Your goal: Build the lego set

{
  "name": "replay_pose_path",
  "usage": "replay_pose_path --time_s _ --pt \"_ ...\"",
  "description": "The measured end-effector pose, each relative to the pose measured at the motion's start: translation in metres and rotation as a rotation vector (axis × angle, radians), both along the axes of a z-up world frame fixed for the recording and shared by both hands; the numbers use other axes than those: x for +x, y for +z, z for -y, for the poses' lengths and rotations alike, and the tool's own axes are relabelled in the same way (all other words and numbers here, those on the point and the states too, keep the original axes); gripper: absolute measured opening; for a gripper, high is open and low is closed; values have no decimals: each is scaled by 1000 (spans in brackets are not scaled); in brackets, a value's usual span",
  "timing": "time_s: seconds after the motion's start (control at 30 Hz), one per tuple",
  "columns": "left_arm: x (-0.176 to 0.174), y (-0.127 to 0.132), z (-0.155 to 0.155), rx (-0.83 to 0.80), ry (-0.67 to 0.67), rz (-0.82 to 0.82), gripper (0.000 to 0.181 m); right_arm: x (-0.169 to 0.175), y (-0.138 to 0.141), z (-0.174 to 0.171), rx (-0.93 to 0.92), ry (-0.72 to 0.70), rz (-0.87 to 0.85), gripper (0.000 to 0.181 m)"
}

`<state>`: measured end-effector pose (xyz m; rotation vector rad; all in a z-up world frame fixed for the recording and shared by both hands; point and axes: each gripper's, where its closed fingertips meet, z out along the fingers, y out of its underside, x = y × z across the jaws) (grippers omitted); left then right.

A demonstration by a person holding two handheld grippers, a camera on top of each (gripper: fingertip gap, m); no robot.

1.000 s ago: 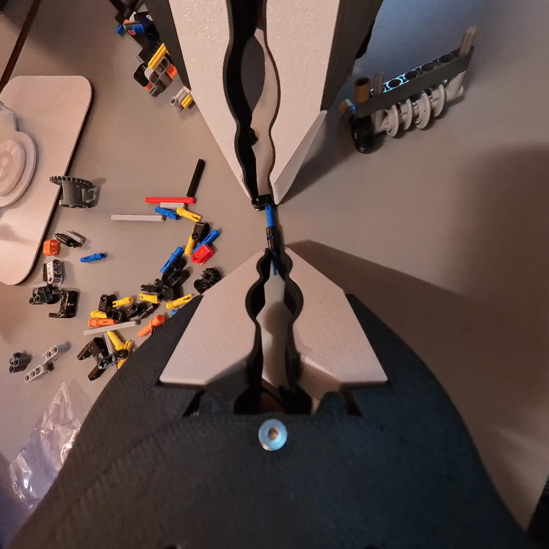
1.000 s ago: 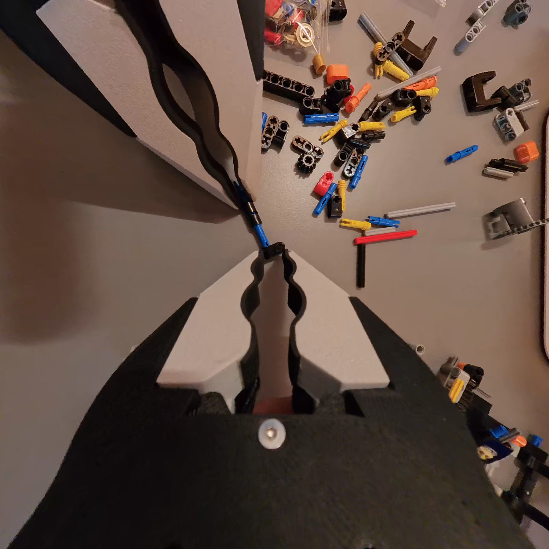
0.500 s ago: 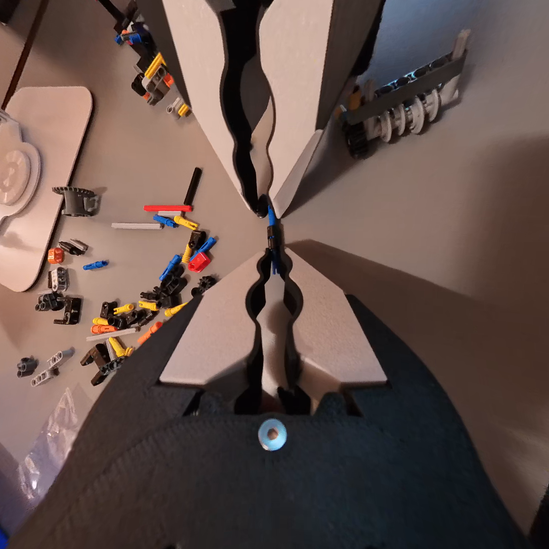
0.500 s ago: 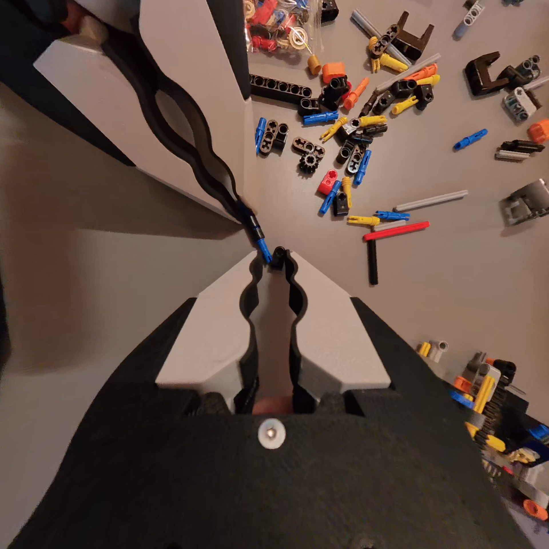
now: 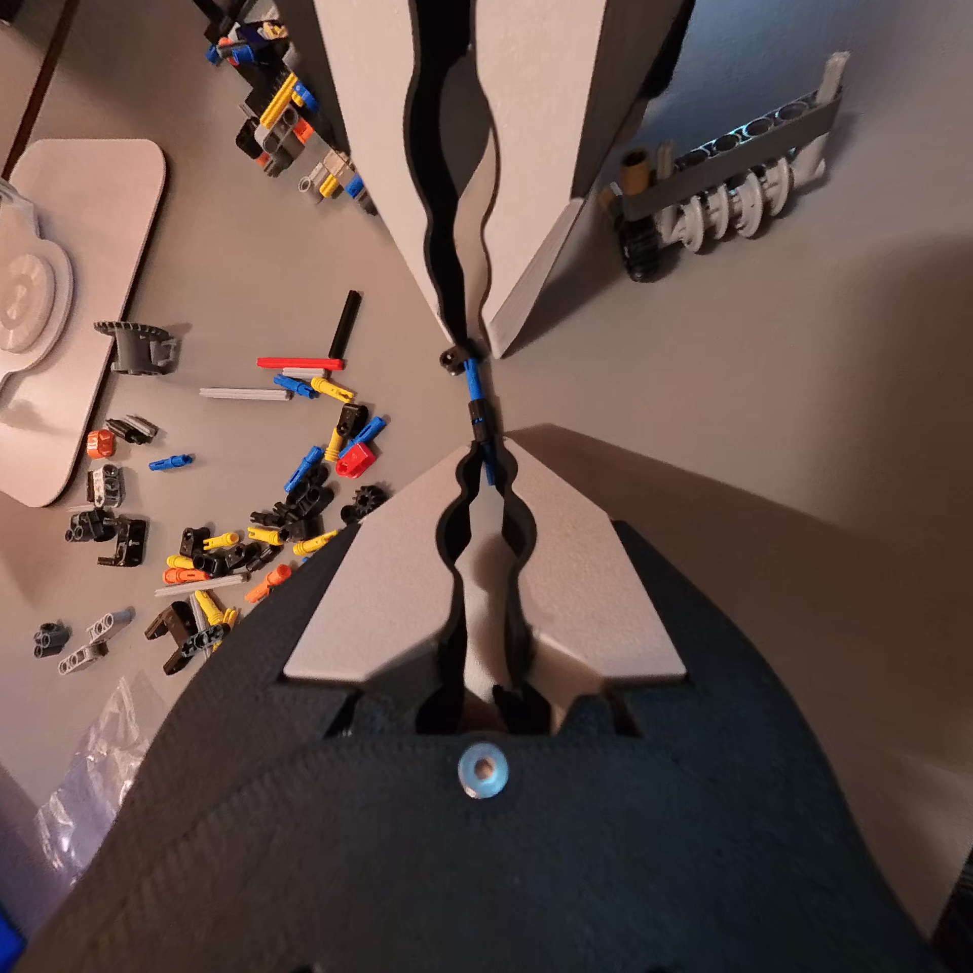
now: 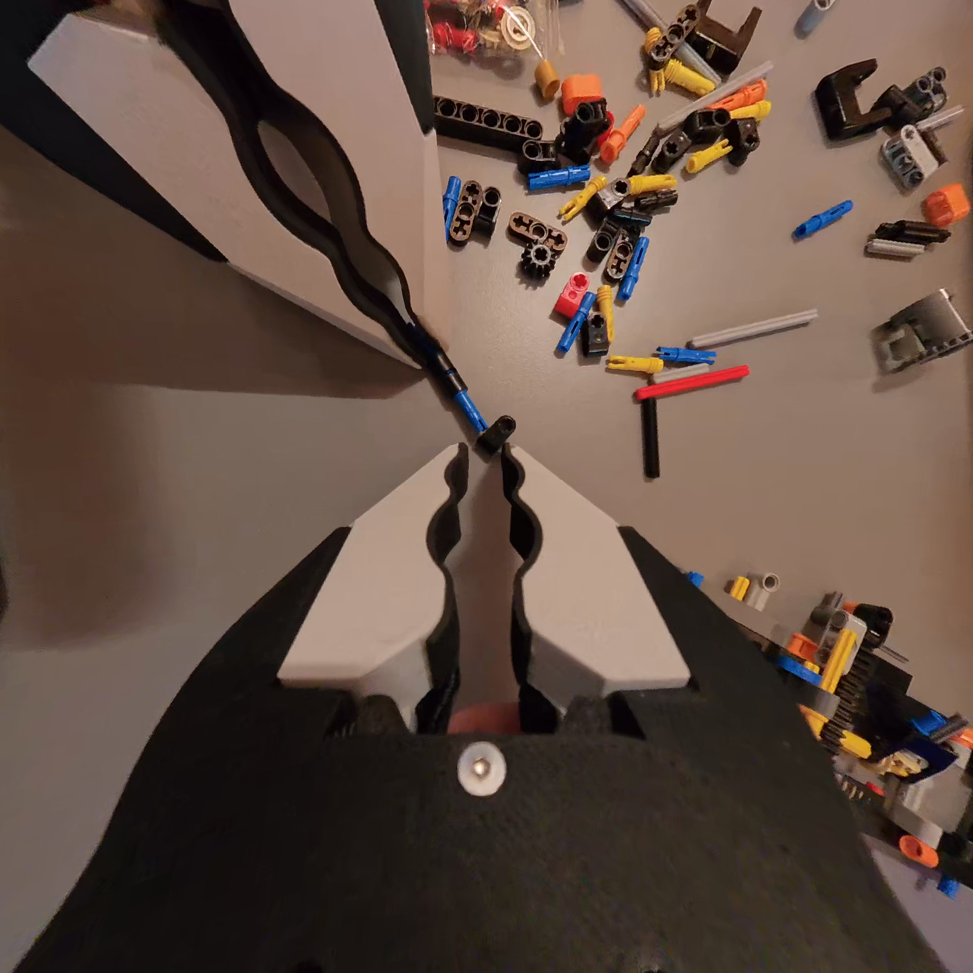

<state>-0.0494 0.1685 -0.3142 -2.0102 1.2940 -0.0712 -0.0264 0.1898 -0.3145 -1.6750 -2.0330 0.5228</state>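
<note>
My left gripper (image 5: 484,447) is shut on a blue pin (image 5: 475,376) that carries a black sleeve (image 5: 478,413), held above the grey table. The right gripper (image 5: 474,347) comes in from the top of the left wrist view, tip to tip with it. In the right wrist view my right gripper (image 6: 484,447) pinches the near end of a small black connector (image 6: 495,434) with its very tips. The connector sits against the free end of the blue pin (image 6: 468,408). The left gripper (image 6: 429,350) reaches in from the upper left.
Several loose pins, axles and connectors (image 5: 295,505) lie on the table to the left, among them a red axle (image 5: 300,363). A grey beam with white discs (image 5: 726,184) lies at the upper right. A partly built model (image 6: 853,684) and a parts bag (image 6: 489,26) are nearby. My two grippers' fingertips are within a few centimetres of each other.
The black connector has turned at the right gripper's tips, so its hole now shows. It stays against the end of the blue pin. The left gripper has kept its hold.
</note>
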Motion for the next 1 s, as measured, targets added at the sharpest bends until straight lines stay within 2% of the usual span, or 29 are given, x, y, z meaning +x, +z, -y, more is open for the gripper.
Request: replay_pose_path --time_s 0.3,0.5,0.6,0.83,1.0 --pt "1 0 3 -24 9 -32 2 -3 0 -1 -15 -33 -9 7" --pt "-3 0 5 -26 21 -42 2 -2 0 -2 3 -43 -7 12" --pt "-5 0 7 -33 25 -34 2 -4 0 -4 29 -45 -9 5" --pt "-14 5 14 -29 28 -16 2 -10 5 9 -147 -62 -29 5" --pt "-13 11 16 2 7 -10 2 -11 0 12 -78 -21 10 4"
